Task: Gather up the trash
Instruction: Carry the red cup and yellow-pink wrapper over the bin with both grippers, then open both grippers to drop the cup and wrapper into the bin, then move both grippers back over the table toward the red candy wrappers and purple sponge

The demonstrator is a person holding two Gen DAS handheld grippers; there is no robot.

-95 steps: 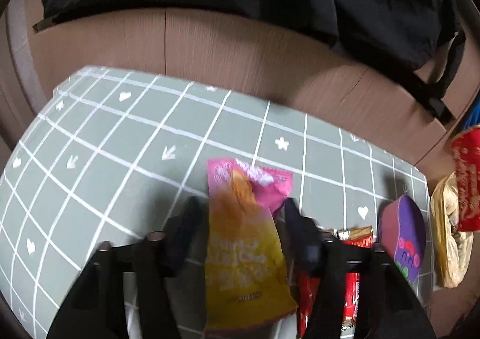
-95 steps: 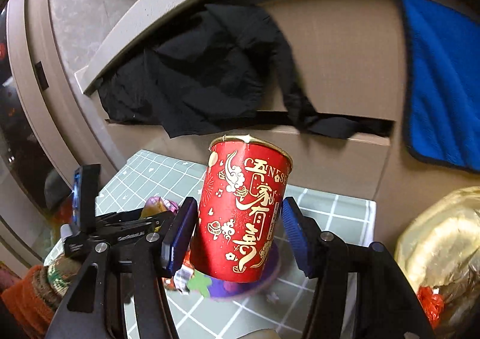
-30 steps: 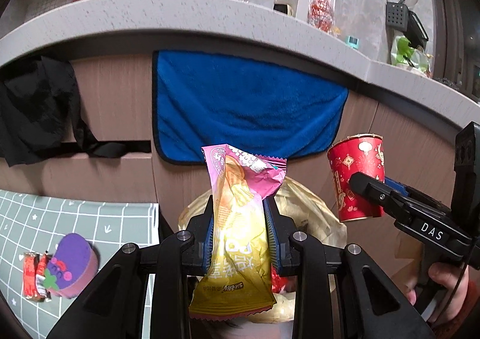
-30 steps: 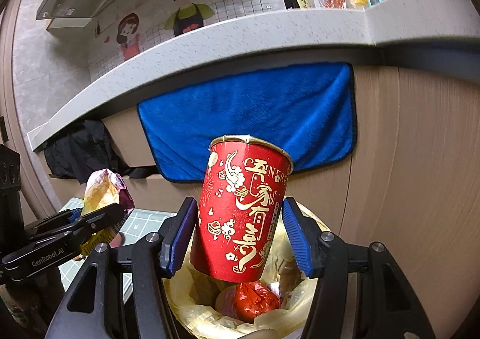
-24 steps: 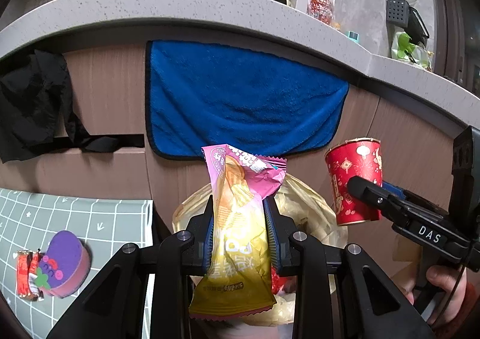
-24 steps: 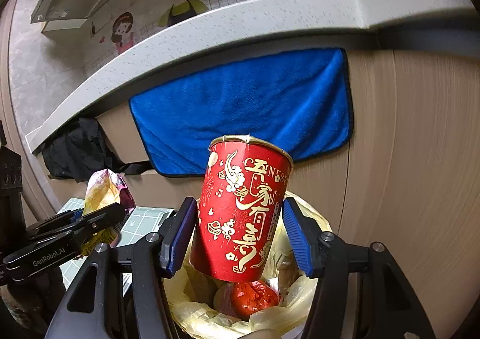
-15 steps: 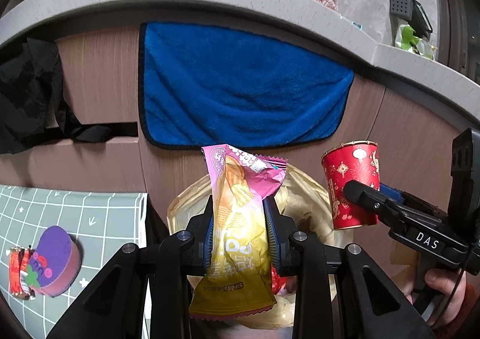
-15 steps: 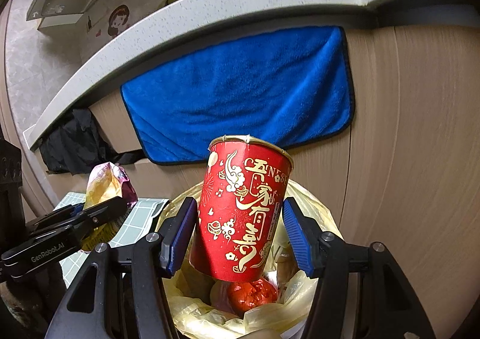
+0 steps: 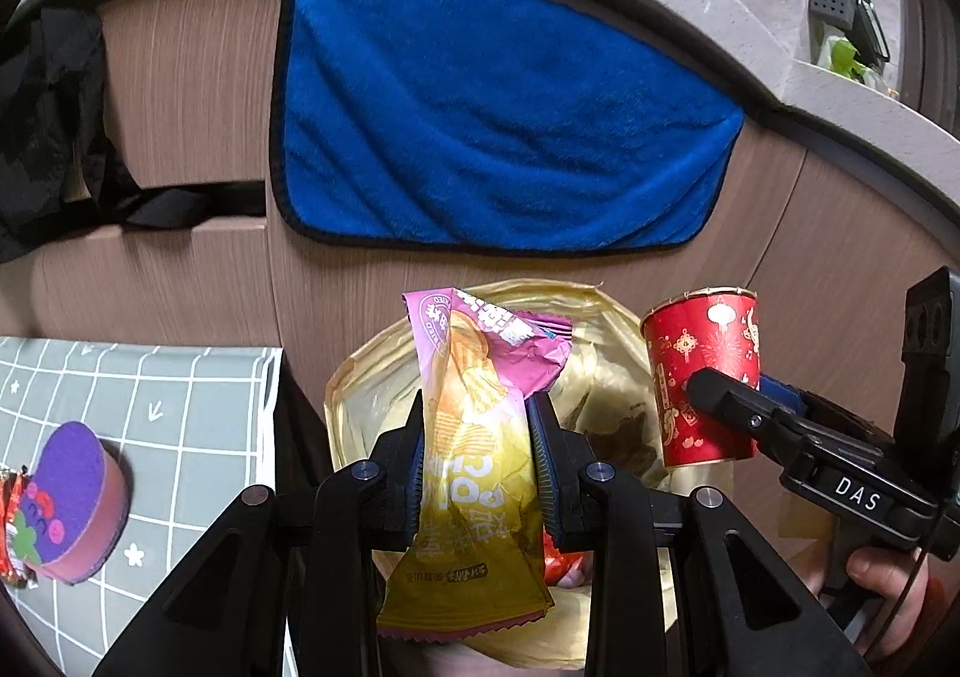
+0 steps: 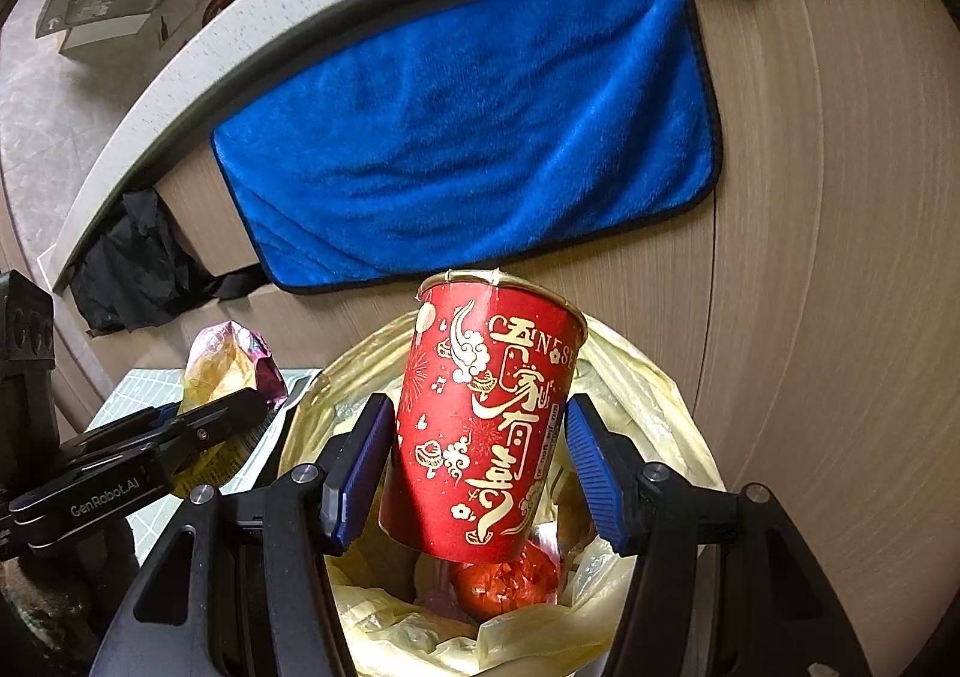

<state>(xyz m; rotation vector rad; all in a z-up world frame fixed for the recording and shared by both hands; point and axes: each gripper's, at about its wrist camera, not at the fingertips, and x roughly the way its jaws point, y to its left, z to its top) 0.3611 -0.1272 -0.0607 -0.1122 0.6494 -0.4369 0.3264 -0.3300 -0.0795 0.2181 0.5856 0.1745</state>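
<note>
A yellow-and-pink chip bag (image 9: 474, 467) is clamped upright between the blue pads of the left hand-held gripper (image 9: 477, 464), the jaws being closed onto its crumpled middle. The bag is held over the near rim of a bin lined with a yellow plastic liner (image 9: 360, 407); its sealed bottom edge hangs below the fingers and its pink top stands above them. In the right wrist view the same bag (image 10: 225, 371) is seen at the left, just beside the liner's rim (image 10: 666, 401).

A red cup (image 10: 486, 419) with gold lettering is seen between the pads of the right hand-held gripper (image 10: 480, 464), upright and slightly tilted. The jaws are spread wider than the cup, with a gap visible on each side, so no pad contact can be made out in this view. The cup is positioned above the bin's opening, directly over a crumpled red wrapper (image 10: 510, 581) lying inside. In the left wrist view the cup (image 9: 705, 377) is seen to the right of the chip bag, over the far right side of the liner.

A blue towel (image 9: 498, 119) is hung on the wooden cabinet front behind the bin. A purple-topped container (image 9: 72, 491) is standing on a grid-patterned mat (image 9: 180, 407) to the left, with a red wrapper (image 9: 9, 527) touching its left side.
</note>
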